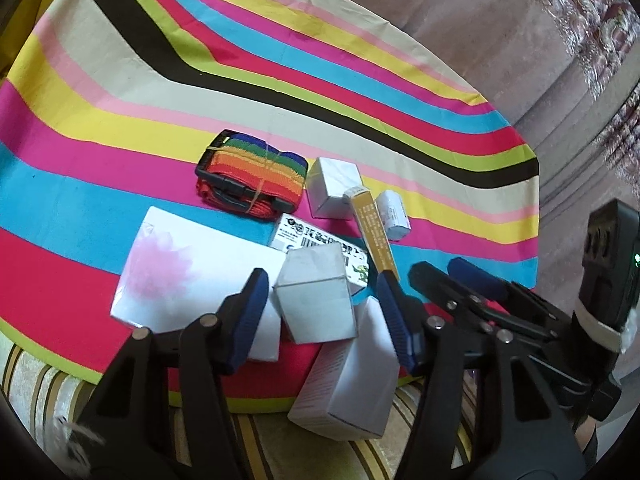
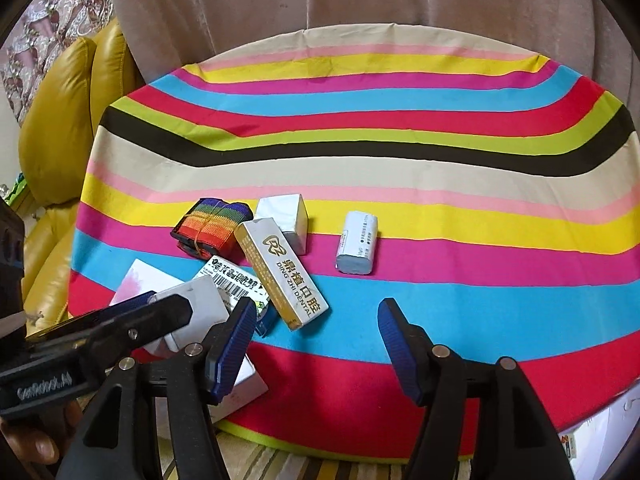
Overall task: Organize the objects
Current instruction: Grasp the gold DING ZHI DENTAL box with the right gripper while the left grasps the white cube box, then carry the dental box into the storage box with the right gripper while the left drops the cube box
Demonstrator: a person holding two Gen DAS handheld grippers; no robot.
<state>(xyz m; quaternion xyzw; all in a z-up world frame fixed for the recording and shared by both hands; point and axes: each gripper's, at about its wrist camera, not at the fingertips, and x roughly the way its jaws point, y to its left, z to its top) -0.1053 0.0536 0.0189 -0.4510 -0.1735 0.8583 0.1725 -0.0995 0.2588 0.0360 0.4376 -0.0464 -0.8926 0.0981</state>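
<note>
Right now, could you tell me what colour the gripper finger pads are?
Dark blue, ribbed pads; clearest in the right wrist view.

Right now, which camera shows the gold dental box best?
The right wrist view: the gold dental box lies whole and unobstructed, its printed top face readable. In the left wrist view the same box appears narrow and slanted, its near end hidden behind the left gripper's finger.

Rainbow-striped cloth (image 2: 400,184) covers the bench, a rainbow strap (image 1: 252,178), a gold-and-white box (image 2: 280,272), and perhaps grey-silver cubes (image 1: 316,296).
</note>
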